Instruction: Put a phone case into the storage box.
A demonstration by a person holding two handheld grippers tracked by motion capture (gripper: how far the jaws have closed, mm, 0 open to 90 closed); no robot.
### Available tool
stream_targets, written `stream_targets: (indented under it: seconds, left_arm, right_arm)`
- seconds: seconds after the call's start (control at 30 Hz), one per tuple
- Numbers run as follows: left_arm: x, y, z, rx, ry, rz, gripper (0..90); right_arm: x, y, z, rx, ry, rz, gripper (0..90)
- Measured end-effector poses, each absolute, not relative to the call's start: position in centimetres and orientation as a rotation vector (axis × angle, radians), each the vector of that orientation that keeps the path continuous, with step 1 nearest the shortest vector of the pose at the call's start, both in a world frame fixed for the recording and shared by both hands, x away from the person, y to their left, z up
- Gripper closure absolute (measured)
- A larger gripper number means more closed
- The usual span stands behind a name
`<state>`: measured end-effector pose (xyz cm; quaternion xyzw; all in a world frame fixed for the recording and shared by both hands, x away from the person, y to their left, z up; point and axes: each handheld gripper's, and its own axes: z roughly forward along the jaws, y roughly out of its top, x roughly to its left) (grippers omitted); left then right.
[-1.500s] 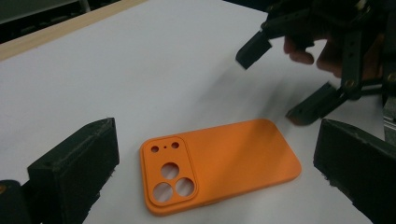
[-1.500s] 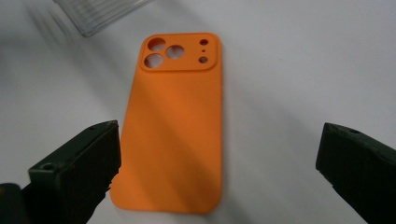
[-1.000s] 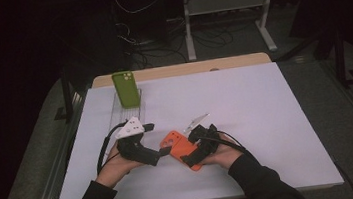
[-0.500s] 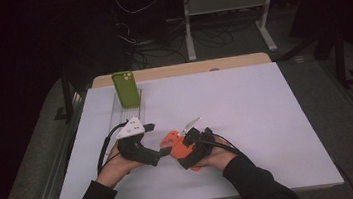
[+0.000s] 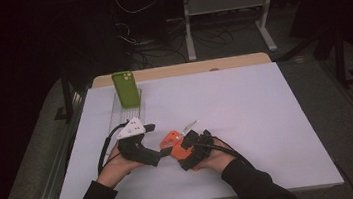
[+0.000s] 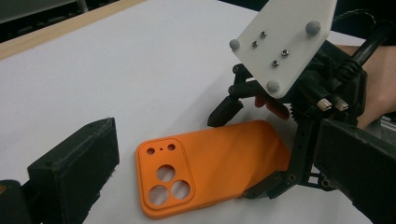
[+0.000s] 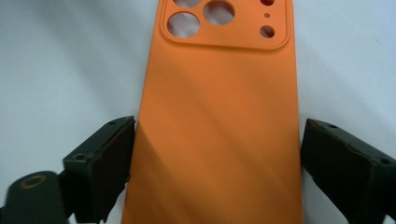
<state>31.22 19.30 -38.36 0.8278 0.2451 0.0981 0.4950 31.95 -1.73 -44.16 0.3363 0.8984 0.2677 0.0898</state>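
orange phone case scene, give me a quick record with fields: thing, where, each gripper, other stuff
thing: orange phone case, camera cut-outs up, lying flat
where: near edge of the white table
right gripper: jaws either side of the case's long edges, just been closing; left pad at the edge, small gap at the right
left gripper: open, aimed at the case, nothing held
other stuff: green phone case upright in a clear stand at the far left
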Motion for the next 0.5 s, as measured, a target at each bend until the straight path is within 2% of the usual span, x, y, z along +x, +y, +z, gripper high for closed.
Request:
stream_targets:
  seconds: [0.5]
  left_arm:
    - [31.36, 19.49, -38.42, 2.011, 0.595, 0.244, 0.0]
  right_arm:
    - [31.57, -1.98, -44.22, 1.000, 2.663, 0.835, 14.8]
